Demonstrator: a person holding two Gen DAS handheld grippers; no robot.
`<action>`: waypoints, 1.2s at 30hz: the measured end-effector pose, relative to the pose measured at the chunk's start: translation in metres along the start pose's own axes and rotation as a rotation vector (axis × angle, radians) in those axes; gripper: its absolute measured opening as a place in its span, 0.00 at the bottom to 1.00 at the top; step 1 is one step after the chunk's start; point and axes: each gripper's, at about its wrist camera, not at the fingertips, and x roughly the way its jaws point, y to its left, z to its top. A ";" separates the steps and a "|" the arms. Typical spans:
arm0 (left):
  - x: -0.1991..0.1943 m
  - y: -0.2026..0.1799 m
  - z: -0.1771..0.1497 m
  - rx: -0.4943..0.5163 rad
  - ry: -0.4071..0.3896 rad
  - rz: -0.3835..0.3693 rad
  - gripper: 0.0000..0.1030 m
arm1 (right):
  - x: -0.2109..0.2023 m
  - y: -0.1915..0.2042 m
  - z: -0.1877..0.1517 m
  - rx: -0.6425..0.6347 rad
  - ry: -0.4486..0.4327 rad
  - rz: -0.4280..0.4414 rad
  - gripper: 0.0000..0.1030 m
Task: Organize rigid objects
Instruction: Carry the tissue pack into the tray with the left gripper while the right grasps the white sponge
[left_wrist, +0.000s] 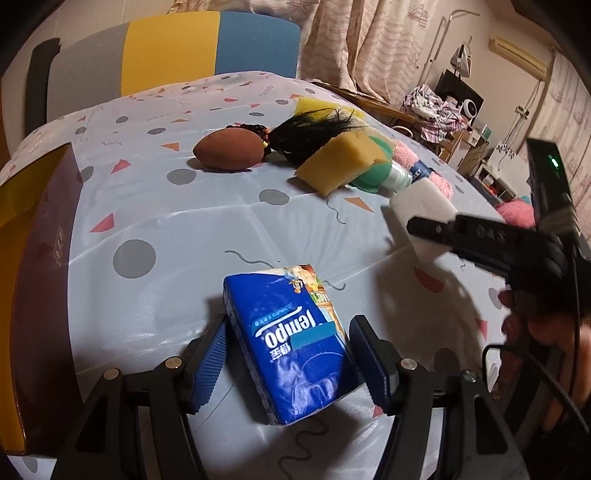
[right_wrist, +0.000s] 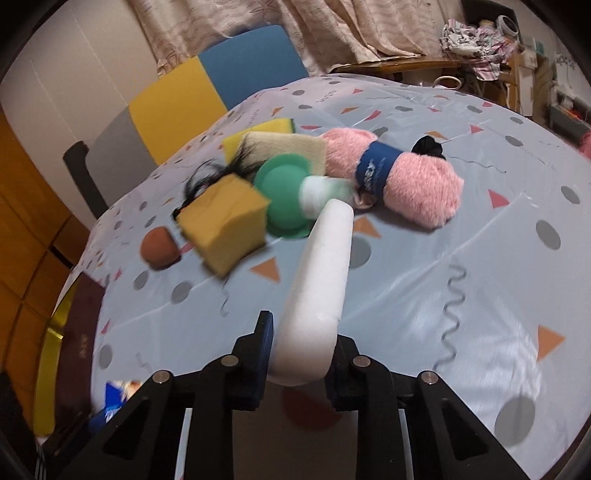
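A blue Tempo tissue pack (left_wrist: 291, 339) stands tilted between the blue ribbed pads of my left gripper (left_wrist: 290, 354), which is shut on its sides just above the patterned tablecloth (left_wrist: 184, 221). My right gripper (right_wrist: 304, 332) is shut on a white foam block (right_wrist: 321, 280) that sticks out forward from its jaws. The left wrist view shows the same right gripper (left_wrist: 424, 236) at the right edge, holding the white block (left_wrist: 417, 206) above the table, with a person's hand (left_wrist: 535, 332) behind it.
Ahead lie a brown oval (left_wrist: 229, 151), a black tassel (left_wrist: 314, 133), a yellow sponge (right_wrist: 225, 225), a green cup-shaped piece (right_wrist: 288, 199), a beige sponge (right_wrist: 288, 147) and a pink yarn skein (right_wrist: 399, 181). A dark red box (left_wrist: 48, 240) sits left; a colour-block chair (left_wrist: 166, 48) stands behind.
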 end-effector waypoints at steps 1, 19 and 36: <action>-0.001 0.001 0.000 -0.005 -0.002 0.000 0.61 | -0.003 0.003 -0.003 -0.008 -0.003 0.010 0.24; -0.068 0.020 0.003 -0.052 -0.090 -0.053 0.56 | -0.033 0.035 -0.030 -0.077 0.012 0.100 0.23; -0.124 0.177 0.029 -0.273 -0.116 0.110 0.56 | -0.040 0.131 -0.037 -0.199 0.067 0.261 0.23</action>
